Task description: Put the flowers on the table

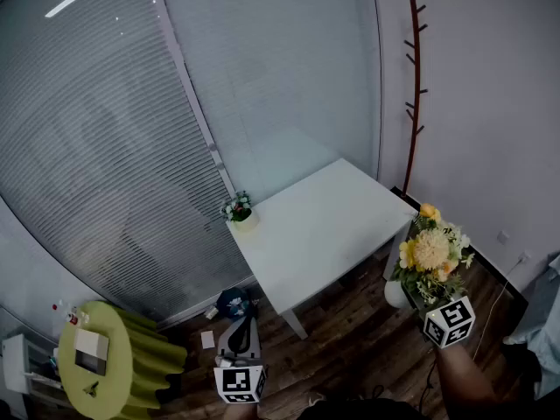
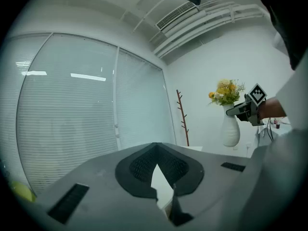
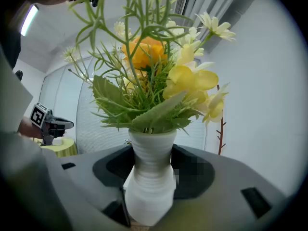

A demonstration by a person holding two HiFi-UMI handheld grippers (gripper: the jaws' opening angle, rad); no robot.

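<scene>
1. The right gripper (image 3: 152, 150) pinches the white vase (image 3: 149, 191) at its neck. The flowers (image 3: 159, 81) hang off the table's (image 1: 324, 226) right corner, over the floor (image 1: 350, 348).
2. The bunch looks top-heavy, so a fast swing could tilt the vase or let it slip in the pads.
3. Coming in low risks the base clipping the table's edge.
4. The left gripper (image 2: 155, 150) has its jaws pressed together and empty, in front of the table, so it gives no backup support.
5. The small potted plant (image 1: 238, 210) at the table's far-left corner is well apart, low collision risk.

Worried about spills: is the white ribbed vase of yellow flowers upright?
Upright: the white ribbed vase stands vertical, clamped in the right gripper.
</scene>
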